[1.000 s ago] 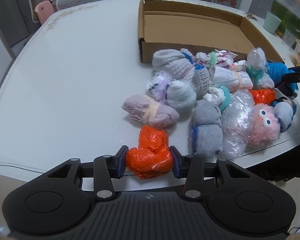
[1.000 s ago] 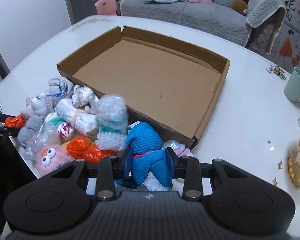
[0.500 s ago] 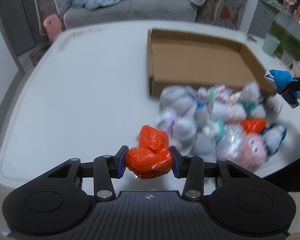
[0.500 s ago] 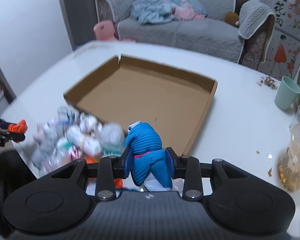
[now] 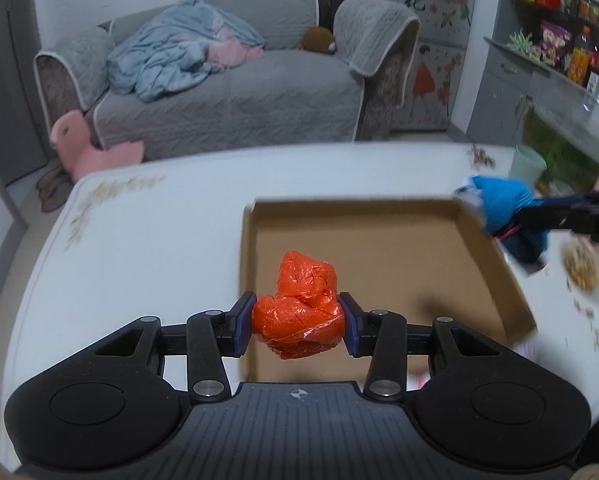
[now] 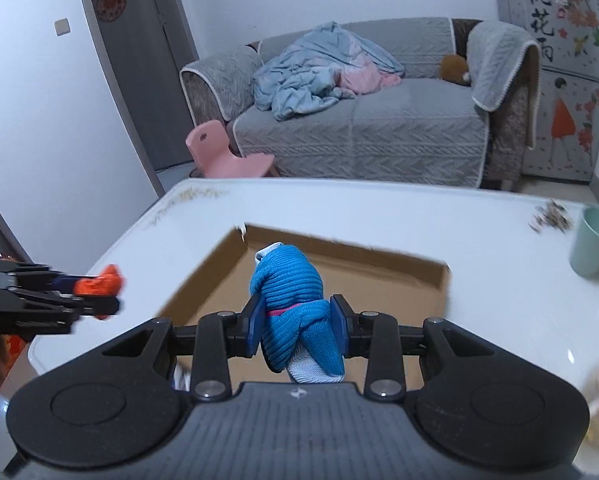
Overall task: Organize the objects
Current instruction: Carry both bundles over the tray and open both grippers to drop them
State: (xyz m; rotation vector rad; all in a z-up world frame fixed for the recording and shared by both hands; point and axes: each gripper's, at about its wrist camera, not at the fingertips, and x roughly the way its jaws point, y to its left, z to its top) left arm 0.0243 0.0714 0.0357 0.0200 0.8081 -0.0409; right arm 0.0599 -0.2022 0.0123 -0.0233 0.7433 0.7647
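Note:
My left gripper (image 5: 297,324) is shut on an orange plastic-wrapped bundle (image 5: 301,312) and holds it in the air over the near left edge of the shallow cardboard box (image 5: 379,248). My right gripper (image 6: 297,330) is shut on a rolled blue sock (image 6: 291,304) with a white toe, held above the near side of the same box (image 6: 339,280). The blue sock also shows in the left wrist view (image 5: 507,216) over the box's right wall. The orange bundle shows in the right wrist view (image 6: 99,284) at the left. The pile of bundles is out of view.
The box lies on a white table (image 5: 147,248). A mint cup (image 6: 593,240) and scattered crumbs (image 6: 549,216) sit at the table's far right. A container of snacks (image 5: 579,268) is by the box's right side. A grey sofa (image 6: 359,128) and pink chair (image 6: 223,156) stand beyond.
Both grippers have risen from the pile and moved forward over the box, each still holding its bundle. The pile has dropped out of view.

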